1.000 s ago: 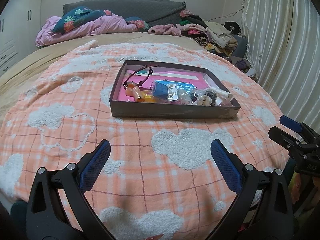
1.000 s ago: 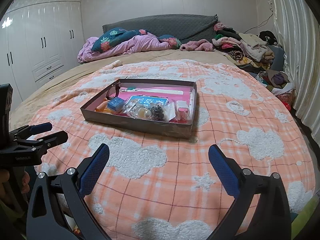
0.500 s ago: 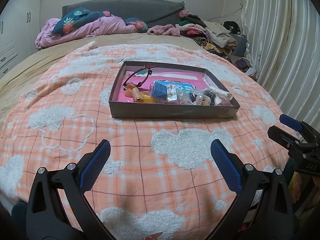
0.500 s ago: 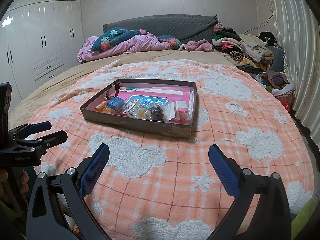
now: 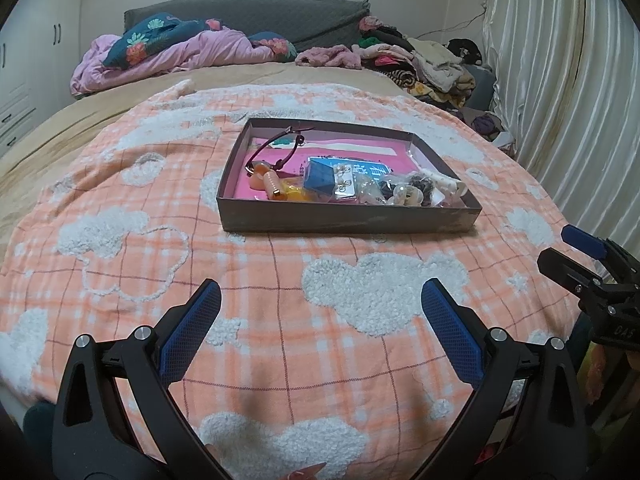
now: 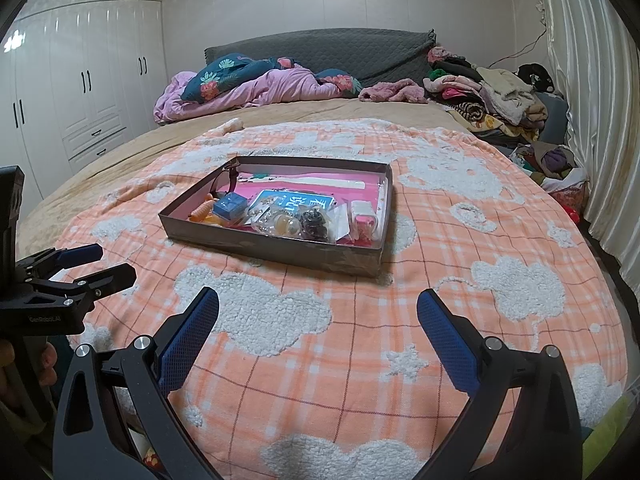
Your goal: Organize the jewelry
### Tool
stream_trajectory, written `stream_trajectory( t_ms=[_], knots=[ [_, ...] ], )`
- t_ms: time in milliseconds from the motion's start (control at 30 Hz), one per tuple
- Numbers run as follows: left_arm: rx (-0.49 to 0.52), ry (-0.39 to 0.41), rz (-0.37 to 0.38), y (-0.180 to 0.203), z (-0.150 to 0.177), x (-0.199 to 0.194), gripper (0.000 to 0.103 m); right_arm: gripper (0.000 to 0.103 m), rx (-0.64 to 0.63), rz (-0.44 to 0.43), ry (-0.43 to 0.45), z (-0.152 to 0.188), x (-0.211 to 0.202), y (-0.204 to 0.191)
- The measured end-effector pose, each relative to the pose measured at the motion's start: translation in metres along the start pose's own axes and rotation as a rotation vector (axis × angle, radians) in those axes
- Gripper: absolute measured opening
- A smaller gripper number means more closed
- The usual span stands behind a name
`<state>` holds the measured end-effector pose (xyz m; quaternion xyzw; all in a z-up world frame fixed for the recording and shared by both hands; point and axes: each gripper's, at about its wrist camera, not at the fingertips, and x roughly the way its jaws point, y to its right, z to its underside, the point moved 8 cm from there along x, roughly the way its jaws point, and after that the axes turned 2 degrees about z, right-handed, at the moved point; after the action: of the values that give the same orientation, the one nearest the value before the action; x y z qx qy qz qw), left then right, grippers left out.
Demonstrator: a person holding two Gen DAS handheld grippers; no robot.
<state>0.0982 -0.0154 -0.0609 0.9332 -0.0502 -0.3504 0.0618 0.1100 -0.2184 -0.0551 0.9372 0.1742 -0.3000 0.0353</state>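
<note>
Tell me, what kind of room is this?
Most likely a bedroom: a bed with a grey headboard, a rumpled quilt, white wardrobes, and a heap of clothes.

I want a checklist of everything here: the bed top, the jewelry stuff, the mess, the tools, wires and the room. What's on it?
Surface: orange blanket with white clouds, on a bed.
Job's things: tray holding a blue box, dark cord, orange beads and small bagged pieces.
Clutter: clothes pile and pink quilt at the headboard.
Grippers: left tool open, empty, short of the tray; right tool open, empty, also short of it.
Cables: one wire on the wall.
Surroundings: wardrobe, curtain.
</note>
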Motion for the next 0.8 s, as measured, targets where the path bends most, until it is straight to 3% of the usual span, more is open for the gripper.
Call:
stream_trajectory(
  t_ms=[433, 667, 800],
  knots=[
    [-0.033, -0.048, 0.019, -0.007, 0.007, 0.015, 0.094, 0.099, 0.009, 0.038, -0.014, 0.006, 0.005, 0.019],
    [-0.091, -0.087, -0.04, -0.028, 0.01, 0.027, 0.094, 0.099, 0.039, 0.105, -0.043, 0.007, 0.024, 0.042],
    [-0.142, -0.081, -0.137, -0.067, 0.001, 0.033, 0.094, 0.099, 0.108, 0.169, -0.066, 0.001, 0.048, 0.086]
  ],
)
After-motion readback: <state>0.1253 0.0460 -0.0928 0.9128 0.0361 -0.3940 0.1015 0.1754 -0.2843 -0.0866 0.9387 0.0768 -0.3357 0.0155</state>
